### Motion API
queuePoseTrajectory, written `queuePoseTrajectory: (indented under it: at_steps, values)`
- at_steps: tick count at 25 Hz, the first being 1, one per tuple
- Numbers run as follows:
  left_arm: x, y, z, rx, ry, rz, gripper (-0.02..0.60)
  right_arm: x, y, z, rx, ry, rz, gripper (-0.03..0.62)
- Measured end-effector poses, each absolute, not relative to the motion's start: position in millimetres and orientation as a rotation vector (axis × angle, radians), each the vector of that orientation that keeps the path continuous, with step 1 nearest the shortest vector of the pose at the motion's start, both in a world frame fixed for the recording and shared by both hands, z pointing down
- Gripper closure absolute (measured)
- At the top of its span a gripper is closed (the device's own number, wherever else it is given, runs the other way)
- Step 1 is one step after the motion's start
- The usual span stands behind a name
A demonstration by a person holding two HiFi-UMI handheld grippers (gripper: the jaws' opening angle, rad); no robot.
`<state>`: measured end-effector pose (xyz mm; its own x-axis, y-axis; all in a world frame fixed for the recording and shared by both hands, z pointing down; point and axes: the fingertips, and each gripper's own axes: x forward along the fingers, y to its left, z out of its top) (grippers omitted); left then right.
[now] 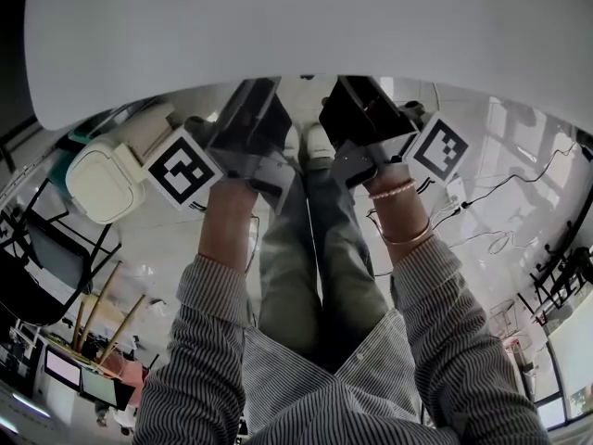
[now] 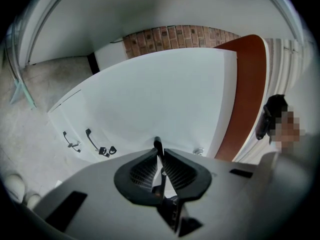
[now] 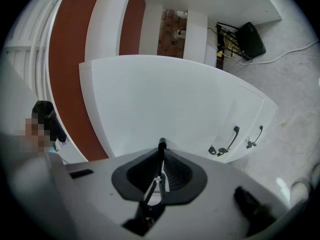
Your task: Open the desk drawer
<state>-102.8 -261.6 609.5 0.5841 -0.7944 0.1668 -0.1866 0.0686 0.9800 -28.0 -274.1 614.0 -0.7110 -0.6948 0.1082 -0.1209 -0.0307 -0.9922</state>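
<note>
striped sleeves (image 1: 215,297) and trousered legs (image 1: 320,258) fill the head view, with pale shoes (image 1: 308,143) beyond, a cream bin (image 1: 102,179) to the left and cables (image 1: 500,188) on the floor to the right. the white desk top (image 1: 296,26) covers both claws' tips there. the left gripper (image 2: 157,144) is clenched on nothing, and so is the right gripper (image 3: 161,145). both face the plain side of the white drawer unit (image 2: 165,99), clear of it. its black drawer handles (image 2: 91,139), keys (image 2: 106,150) hanging by them, sit well off to one side.

An office-like workroom — white desk (image 1: 278,26), monitors (image 1: 63,367), a lidded bin (image 1: 102,179), cables (image 1: 505,185) across the floor (image 1: 157,248).
</note>
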Motion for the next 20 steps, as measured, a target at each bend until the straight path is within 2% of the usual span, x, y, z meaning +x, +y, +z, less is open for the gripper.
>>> queuePoseTrajectory:
  at_steps: [20]
  values:
    - [-99.4,-229.2,612.1,1.447,-0.87,-0.549,0.534,-26.5,-242.0,615.4,-0.772,1.798,-1.871,0.556]
